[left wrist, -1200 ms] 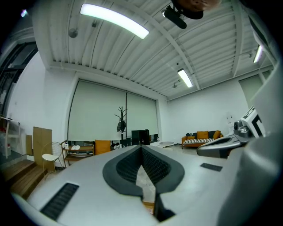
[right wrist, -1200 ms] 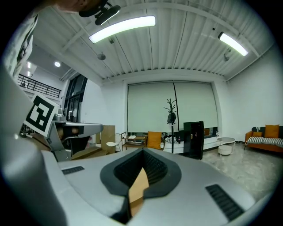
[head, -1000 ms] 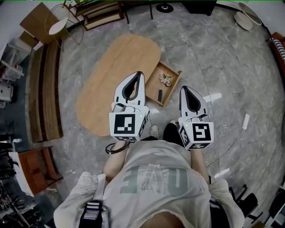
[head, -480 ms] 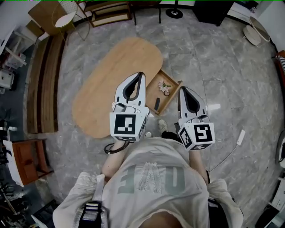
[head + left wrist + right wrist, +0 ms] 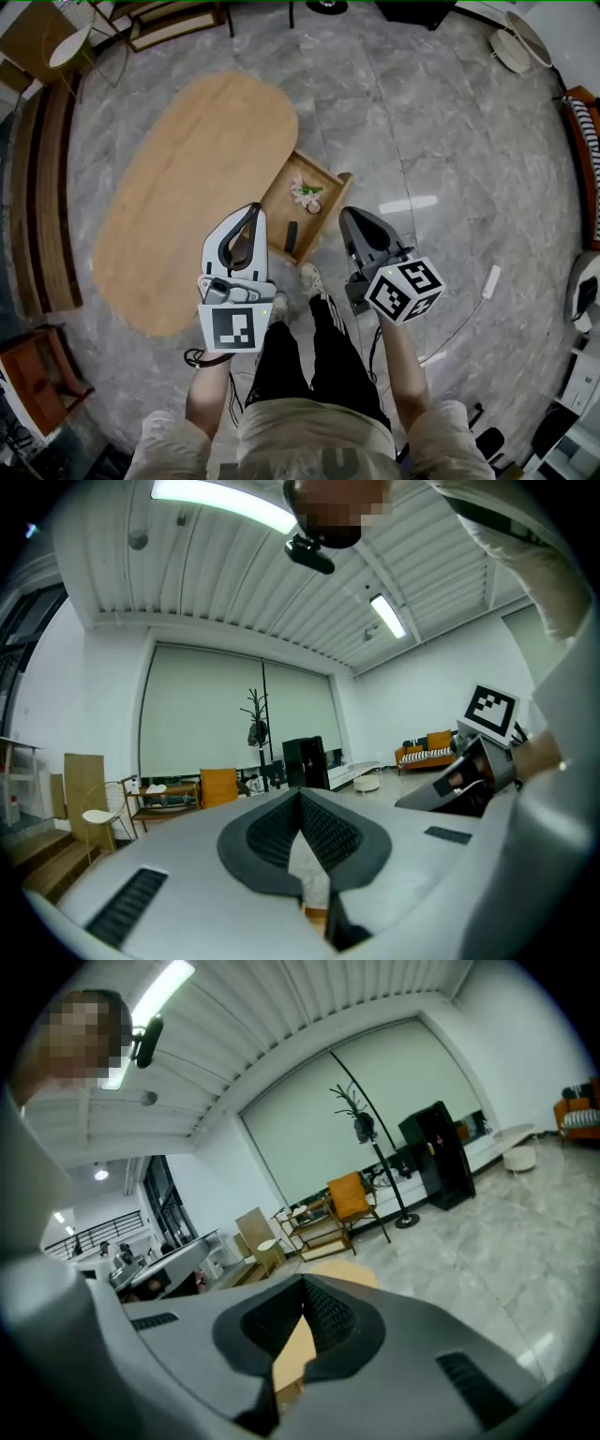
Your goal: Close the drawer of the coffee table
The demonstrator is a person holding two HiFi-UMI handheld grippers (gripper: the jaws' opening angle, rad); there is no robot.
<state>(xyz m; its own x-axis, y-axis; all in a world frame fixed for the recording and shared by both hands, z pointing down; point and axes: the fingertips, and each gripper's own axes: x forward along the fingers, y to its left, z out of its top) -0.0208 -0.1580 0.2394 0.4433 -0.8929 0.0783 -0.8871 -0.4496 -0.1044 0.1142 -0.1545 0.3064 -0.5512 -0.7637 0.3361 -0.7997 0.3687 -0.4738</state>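
Drawer (image 5: 302,202) open mid-frame, coffee table (image 5: 178,187) upper left, grey marble floor (image 5: 422,122) — left gripper (image 5: 254,209), right gripper (image 5: 346,215): jaws pressed together, empty.

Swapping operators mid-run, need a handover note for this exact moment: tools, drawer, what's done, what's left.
Left tool: shut, empty, held in the air on the drawer's left side.
Right tool: shut, empty, in the air by the drawer's front.
Drawer: pulled out of the coffee table towards the person. Small white flowers and a dark bar-shaped item lie inside.
Done: nothing, and neither tool is on the drawer.
Left: probably lower a tool to the drawer front and push it in flush.
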